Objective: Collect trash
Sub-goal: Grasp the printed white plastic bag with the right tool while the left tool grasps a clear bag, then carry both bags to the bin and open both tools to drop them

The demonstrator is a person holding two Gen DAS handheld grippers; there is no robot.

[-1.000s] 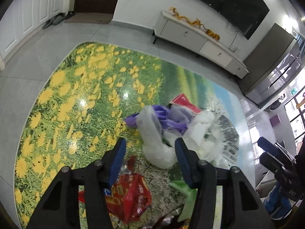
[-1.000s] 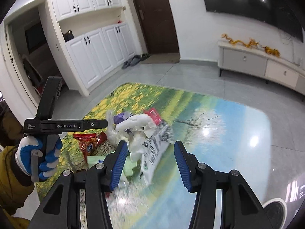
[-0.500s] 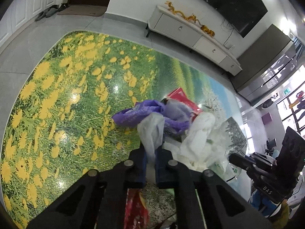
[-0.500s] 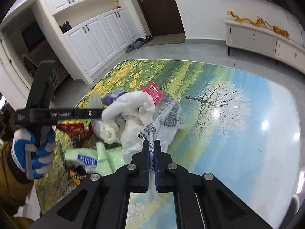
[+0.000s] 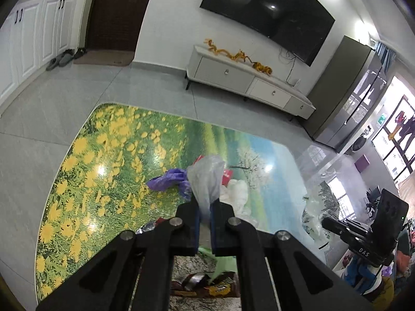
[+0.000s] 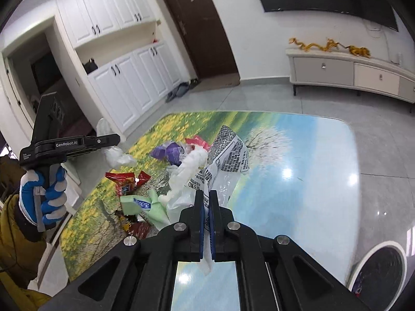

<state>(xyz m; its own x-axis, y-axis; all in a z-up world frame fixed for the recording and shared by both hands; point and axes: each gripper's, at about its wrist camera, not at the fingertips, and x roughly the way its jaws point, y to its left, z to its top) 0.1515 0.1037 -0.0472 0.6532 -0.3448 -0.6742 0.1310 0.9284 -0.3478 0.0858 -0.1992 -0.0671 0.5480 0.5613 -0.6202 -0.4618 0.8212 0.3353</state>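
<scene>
My left gripper [image 5: 205,203] is shut on a crumpled clear plastic bag [image 5: 207,178] and holds it lifted above the printed floor mat [image 5: 103,155]. My right gripper [image 6: 206,194] is shut on a clear plastic bag with black print [image 6: 228,153], raised off the pile. On the mat lie a purple bag [image 5: 168,178], white crumpled plastic [image 5: 237,189], a red packet [image 6: 197,141], a red snack bag [image 6: 124,181] and a light green wrapper [image 6: 140,203]. The left gripper also shows in the right wrist view [image 6: 114,140], holding its bag [image 6: 116,156].
A white TV cabinet [image 5: 246,77] stands along the far wall under a television [image 5: 267,7]. White cupboards [image 6: 124,83] and a dark door [image 6: 199,26] lie beyond the mat. A round dark bin [image 6: 381,267] sits at the lower right. Grey tile floor [image 5: 39,103] surrounds the mat.
Both grippers closed on plastic bags a second ago, and both have since lifted their bags up away from the pile. The views have tilted upward.
</scene>
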